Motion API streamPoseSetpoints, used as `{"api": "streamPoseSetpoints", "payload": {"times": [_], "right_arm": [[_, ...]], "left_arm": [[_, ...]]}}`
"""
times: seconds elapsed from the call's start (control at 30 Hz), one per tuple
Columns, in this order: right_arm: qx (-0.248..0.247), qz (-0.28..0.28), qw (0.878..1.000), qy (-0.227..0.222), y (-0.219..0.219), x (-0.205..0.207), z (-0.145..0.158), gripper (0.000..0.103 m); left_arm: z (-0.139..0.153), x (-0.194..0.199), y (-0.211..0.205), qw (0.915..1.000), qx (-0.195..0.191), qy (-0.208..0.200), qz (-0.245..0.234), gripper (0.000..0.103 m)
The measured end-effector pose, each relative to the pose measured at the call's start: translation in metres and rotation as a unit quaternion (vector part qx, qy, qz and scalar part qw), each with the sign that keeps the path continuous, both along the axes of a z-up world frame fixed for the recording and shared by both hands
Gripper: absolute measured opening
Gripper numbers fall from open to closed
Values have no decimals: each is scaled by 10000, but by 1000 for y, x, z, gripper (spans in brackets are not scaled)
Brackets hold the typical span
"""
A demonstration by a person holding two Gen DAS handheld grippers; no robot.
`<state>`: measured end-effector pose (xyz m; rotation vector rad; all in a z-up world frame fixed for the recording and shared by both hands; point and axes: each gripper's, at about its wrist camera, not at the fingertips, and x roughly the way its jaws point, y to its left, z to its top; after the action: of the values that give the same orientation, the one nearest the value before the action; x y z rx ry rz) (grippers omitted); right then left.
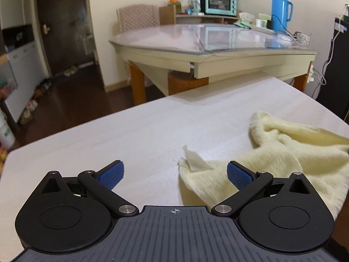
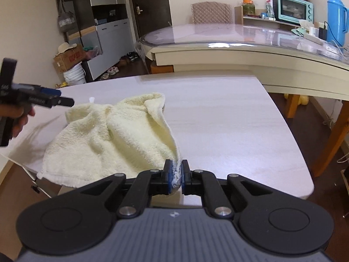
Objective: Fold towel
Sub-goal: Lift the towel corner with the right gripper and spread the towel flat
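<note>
Broadly, a pale work table fills both views, and behind it stands a glass-topped dining table carrying a teal toaster oven and a blue thermos.

On the work table lies the towel, cream-coloured, rumpled and unfolded. In the right wrist view it sprawls over the near left part of the tabletop, its long axis running from the lower left hem, which reaches the table's near edge, up toward a bunched corner further in. Its right border forms a raised ridge that slopes down to the right gripper. In the left wrist view the towel sits to the right, with a corner bearing a small fabric tag pointing left between the fingers' line of sight.

The right gripper's blue-padded fingers are pressed nearly together, pinching a greyish corner of the towel between them.

The left gripper has its fingers spread wide, holding nothing; the right finger hangs over the towel's near corner, though contact cannot be told. From the right wrist view, the left gripper appears at the left edge, held by a hand, just above the towel's far corner.
</note>
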<state>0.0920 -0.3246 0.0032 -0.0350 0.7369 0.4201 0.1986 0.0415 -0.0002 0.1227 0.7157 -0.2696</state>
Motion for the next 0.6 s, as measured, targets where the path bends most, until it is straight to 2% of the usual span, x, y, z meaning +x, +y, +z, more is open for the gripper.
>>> {"api": "streamPoseSetpoints", "payload": {"times": [0.1,0.13,0.17,0.2,0.23,0.27,0.43,0.53,0.57,0.6], "right_arm": [[186,37,9998,-87,-2,-4,8,31],[296,71,9994,-139,-2,-5,13,33],[365,123,9990,-221,-1,-7,18,33],[412,196,9984,-323,3,-6,24,37],[408,244,9982,-374,5,-5,26,47],[399,287,9979,-422,7,-3,28,51],[265,579,9963,-571,27,28,31,52],[87,797,9948,-634,42,54,31,53],[28,869,9941,-656,47,62,31,53],[-31,942,9932,-677,52,71,31,54]], "left_arm": [[-4,17,-2,9998,114,131,-118,98],[-5,21,-4,9994,227,170,-203,94],[-7,25,-7,9988,341,208,-289,89],[-9,29,-9,9980,451,248,-374,78],[-11,30,-11,9971,540,288,-455,73],[-12,31,-13,9964,588,314,-528,73],[-22,27,-21,9898,750,455,-1122,73],[-26,22,-24,9870,858,387,-1304,73],[-26,21,-25,9866,851,384,-1339,72],[-26,20,-25,9859,817,391,-1410,64]]}}
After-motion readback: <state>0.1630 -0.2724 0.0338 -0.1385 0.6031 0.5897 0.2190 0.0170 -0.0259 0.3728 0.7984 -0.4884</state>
